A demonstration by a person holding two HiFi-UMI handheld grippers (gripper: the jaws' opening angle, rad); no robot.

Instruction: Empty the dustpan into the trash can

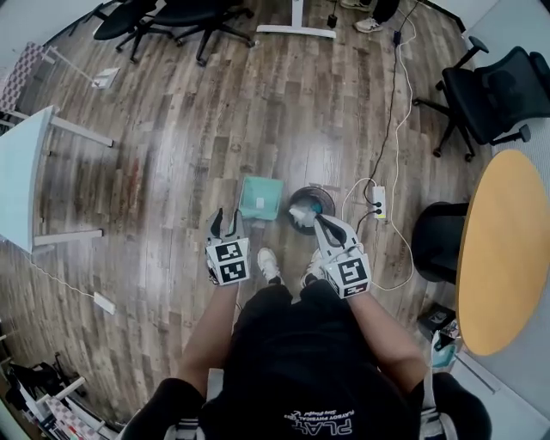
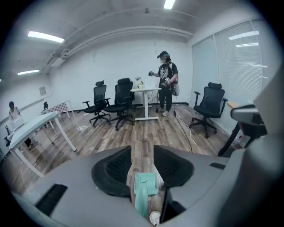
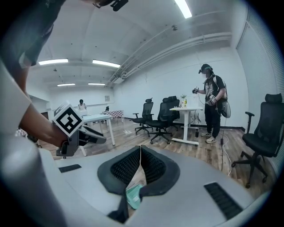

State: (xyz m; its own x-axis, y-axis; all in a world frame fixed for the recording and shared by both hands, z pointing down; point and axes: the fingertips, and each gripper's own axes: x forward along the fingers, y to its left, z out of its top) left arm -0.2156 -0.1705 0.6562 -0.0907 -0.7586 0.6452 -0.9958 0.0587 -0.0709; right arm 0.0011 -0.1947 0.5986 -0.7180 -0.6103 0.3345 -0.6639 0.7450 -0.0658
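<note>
Left hand-held gripper [image 1: 226, 222] above dustpan [image 1: 260, 198]

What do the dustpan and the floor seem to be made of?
The dustpan looks like moulded plastic: uniform mint green, smooth and matt. The floor shows plank seams and grain with slight sheen: wood or wood-look laminate, I cannot tell which.

One dustpan [image 1: 259, 197] at twelve o'clock, one trash can [image 1: 309, 206] at one, one round table [image 1: 503, 249] at three, one white table [image 1: 21, 172] at nine, three office chairs [image 1: 498, 90] [image 1: 129, 17] [image 1: 202, 13] from eleven to two.
</note>
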